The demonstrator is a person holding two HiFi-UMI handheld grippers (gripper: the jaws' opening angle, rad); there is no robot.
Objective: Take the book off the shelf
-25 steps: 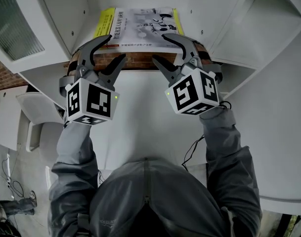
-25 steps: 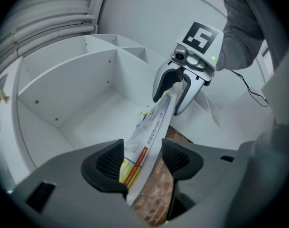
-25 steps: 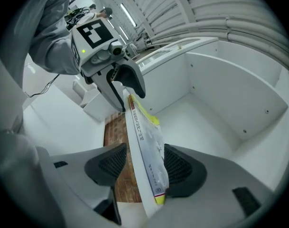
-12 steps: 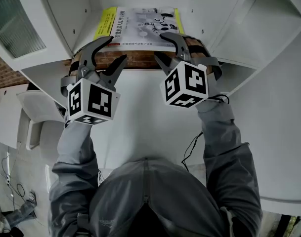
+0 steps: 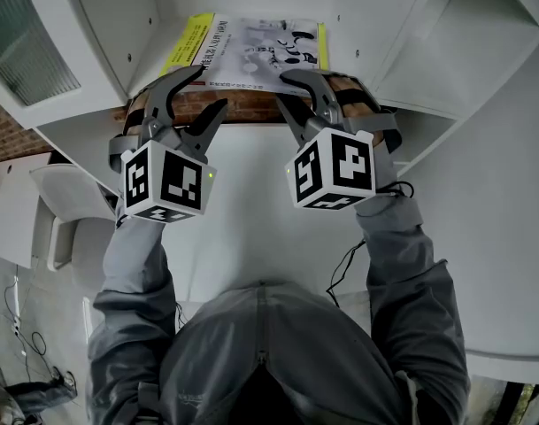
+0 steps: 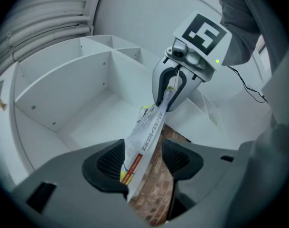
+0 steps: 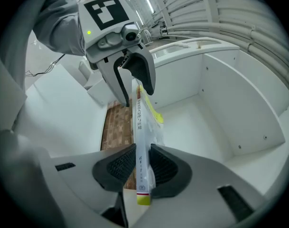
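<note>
book [image 7: 143, 127] — in right gripper [image 7: 140, 164] (clamped)

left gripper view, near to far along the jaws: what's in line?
Nearest first: left gripper, jaws apart around the book's near edge → book → right gripper at the book's far edge → grey sleeve.

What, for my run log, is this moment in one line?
phase: grasp | book: in shelf | left gripper: open, astride book | right gripper: shut on book
</note>
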